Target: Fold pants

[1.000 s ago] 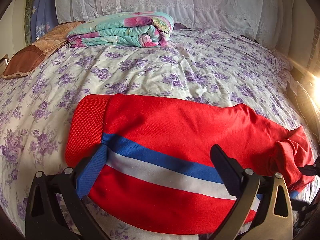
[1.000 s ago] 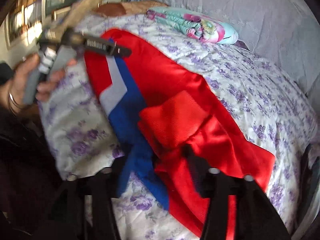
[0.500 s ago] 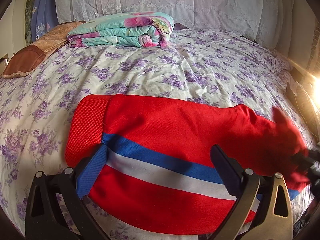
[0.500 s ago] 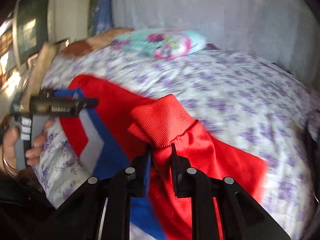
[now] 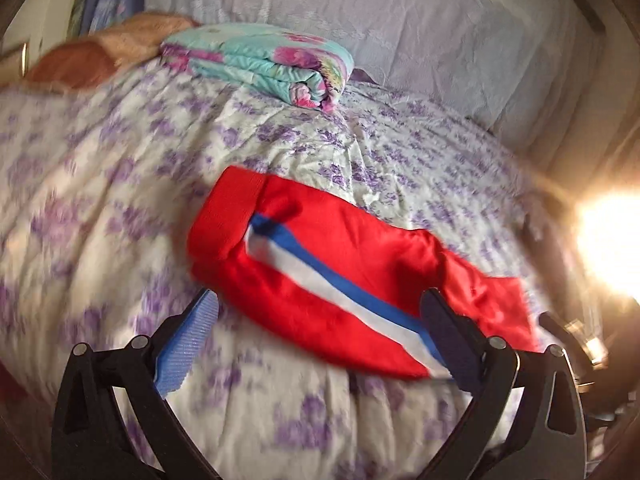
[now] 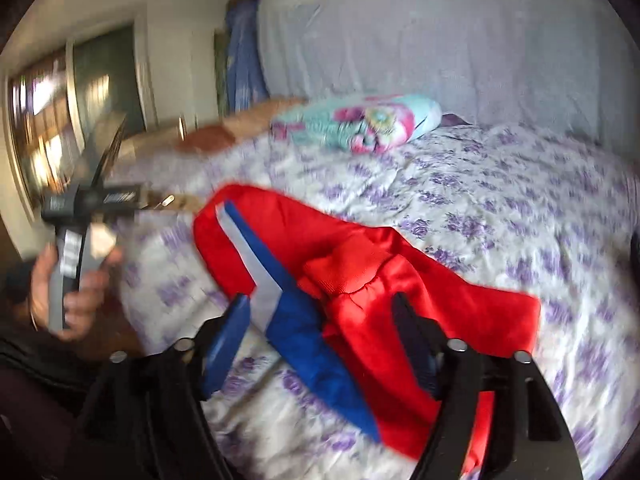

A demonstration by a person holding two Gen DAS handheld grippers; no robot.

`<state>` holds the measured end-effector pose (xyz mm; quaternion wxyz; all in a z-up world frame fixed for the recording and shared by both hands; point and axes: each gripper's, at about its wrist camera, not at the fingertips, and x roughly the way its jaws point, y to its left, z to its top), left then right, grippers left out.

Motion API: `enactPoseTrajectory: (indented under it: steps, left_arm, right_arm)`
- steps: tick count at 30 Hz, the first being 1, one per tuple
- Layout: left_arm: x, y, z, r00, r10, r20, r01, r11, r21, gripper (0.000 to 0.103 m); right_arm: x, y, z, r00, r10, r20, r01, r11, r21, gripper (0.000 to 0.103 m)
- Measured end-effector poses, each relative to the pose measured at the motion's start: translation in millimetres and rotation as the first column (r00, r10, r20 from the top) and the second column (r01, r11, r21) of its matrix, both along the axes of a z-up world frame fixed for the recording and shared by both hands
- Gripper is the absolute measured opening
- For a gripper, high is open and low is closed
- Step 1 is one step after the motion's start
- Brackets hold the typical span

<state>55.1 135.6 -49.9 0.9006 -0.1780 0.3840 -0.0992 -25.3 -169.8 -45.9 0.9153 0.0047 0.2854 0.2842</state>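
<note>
Red pants (image 5: 340, 280) lie near the bed's (image 5: 120, 200) front edge, both hand-held grippers (image 5: 320, 332) (image 6: 320, 332) spread apart.

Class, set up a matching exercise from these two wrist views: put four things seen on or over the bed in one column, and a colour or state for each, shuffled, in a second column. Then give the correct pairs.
Things:
1. pants
2. folded blanket
3. bedsheet
4. left tongs

Descriptions:
A. white with purple flowers
B. open, holding nothing
C. red with a blue and white stripe
D. turquoise with pink flowers

Pairs: 1-C, 2-D, 3-A, 4-B
</note>
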Motion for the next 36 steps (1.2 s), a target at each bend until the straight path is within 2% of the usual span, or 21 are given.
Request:
enactPoseTrajectory:
  steps: [3, 6, 7, 9, 12, 14, 15, 16, 18, 20, 21, 23, 24, 26, 27, 29, 31, 32, 34, 36]
  left_arm:
    - [1.2, 30.8, -16.9, 0.992, 0.086, -0.088, -0.100, 0.980, -0.171, 0.099]
    - [21.5, 51.3, -55.5, 0.962, 0.151, -0.225, -0.216, 0.929, -0.299, 0.098]
    - [29.5, 52.7, -61.6, 0.959, 0.164, -0.231, -0.233, 0.920, -0.316, 0.098]
    - [40.1, 46.6, -53.4, 0.963, 0.185, -0.193, -0.239, 0.921, -0.308, 0.098]
    - [55.2, 33.7, -49.1, 0.972, 0.139, -0.190, -0.202, 0.904, -0.376, 0.098]
    - [67.2, 20.9, -50.1, 0.968, 0.146, -0.203, -0.207, 0.924, -0.321, 0.098]
    - [70.4, 19.5, -53.7, 0.967, 0.147, -0.210, -0.210, 0.924, -0.319, 0.098]
    - [71.9, 22.6, -58.7, 0.964, 0.155, -0.216, -0.224, 0.911, -0.345, 0.096]
    - [62.0, 37.2, -60.1, 0.952, 0.224, -0.207, -0.291, 0.873, -0.392, 0.074]
    - [59.6, 41.7, -59.8, 0.952, 0.233, -0.198, -0.295, 0.873, -0.388, 0.036]
    - [59.6, 39.6, -57.4, 0.959, 0.216, -0.182, -0.272, 0.882, -0.385, 0.033]
    - [58.7, 31.4, -47.0, 0.970, 0.198, -0.139, -0.235, 0.908, -0.347, 0.025]
    - [56.2, 21.2, -34.2, 0.979, 0.183, -0.093, -0.203, 0.929, -0.309, 0.022]
    - [47.5, 4.5, -12.6, 0.989, 0.144, -0.022, -0.144, 0.954, -0.263, 0.020]
    - [41.8, -13.4, 5.9, 0.994, 0.108, 0.033, -0.099, 0.973, -0.209, 0.020]
    - [33.3, -44.6, 32.1, 0.993, 0.034, 0.110, -0.020, 0.992, -0.123, 0.020]
    - [16.9, -90.7, 59.2, 0.979, -0.084, 0.188, 0.089, 0.996, -0.018, 0.020]
    - [8.7, -119.0, 69.7, 0.963, -0.164, 0.216, 0.160, 0.986, 0.033, 0.020]
    - [-10.4, -181.6, 77.4, 0.911, -0.344, 0.227, 0.321, 0.938, 0.134, 0.020]
    - [-22.9, -239.8, 60.4, 0.854, -0.495, 0.163, 0.453, 0.859, 0.238, 0.020]
  right_arm:
    - [0.1, -8.5, -8.8, 0.999, -0.020, -0.034, 0.023, 0.996, 0.083, 0.076]
    - [-0.4, -1.0, -20.7, 0.998, -0.007, -0.066, 0.012, 0.997, 0.073, 0.076]
    - [-2.6, 0.7, -22.7, 0.998, 0.006, -0.070, -0.001, 0.998, 0.070, 0.076]
    - [-9.2, 1.2, -22.9, 0.998, 0.009, -0.059, -0.006, 0.998, 0.061, 0.076]
    - [-15.3, -6.9, -21.9, 0.999, -0.004, -0.048, 0.008, 0.997, 0.074, 0.076]
    - [-17.1, -14.5, -22.5, 0.999, -0.022, -0.048, 0.027, 0.995, 0.092, 0.076]
    - [-18.4, -19.1, -23.2, 0.998, -0.030, -0.050, 0.035, 0.994, 0.104, 0.076]
    - [-18.7, -21.8, -24.2, 0.998, -0.034, -0.050, 0.039, 0.993, 0.110, 0.076]
    - [-22.4, -29.6, -27.0, 0.998, -0.046, -0.049, 0.051, 0.992, 0.119, 0.076]
    - [-23.5, -35.4, -30.4, 0.997, -0.056, -0.057, 0.062, 0.991, 0.122, 0.076]
    - [-24.1, -40.1, -32.5, 0.996, -0.066, -0.064, 0.074, 0.989, 0.127, 0.076]
    - [-25.0, -50.0, -35.1, 0.994, -0.089, -0.069, 0.098, 0.986, 0.137, 0.076]
    - [-25.9, -57.2, -35.8, 0.992, -0.108, -0.069, 0.117, 0.982, 0.146, 0.076]
    - [-27.8, -69.5, -36.0, 0.988, -0.141, -0.064, 0.150, 0.975, 0.164, 0.076]
    - [-29.5, -78.9, -35.1, 0.984, -0.165, -0.059, 0.173, 0.969, 0.176, 0.076]
    - [-31.7, -95.2, -32.9, 0.977, -0.208, -0.050, 0.214, 0.959, 0.188, 0.076]
    - [-34.8, -115.2, -29.1, 0.964, -0.262, -0.036, 0.264, 0.945, 0.195, 0.076]
    - [-36.2, -125.7, -27.1, 0.957, -0.288, -0.030, 0.288, 0.936, 0.200, 0.076]
    - [-38.9, -146.9, -23.2, 0.938, -0.345, -0.020, 0.342, 0.916, 0.211, 0.076]
    - [-39.2, -172.6, -21.3, 0.921, -0.387, -0.038, 0.385, 0.893, 0.235, 0.076]
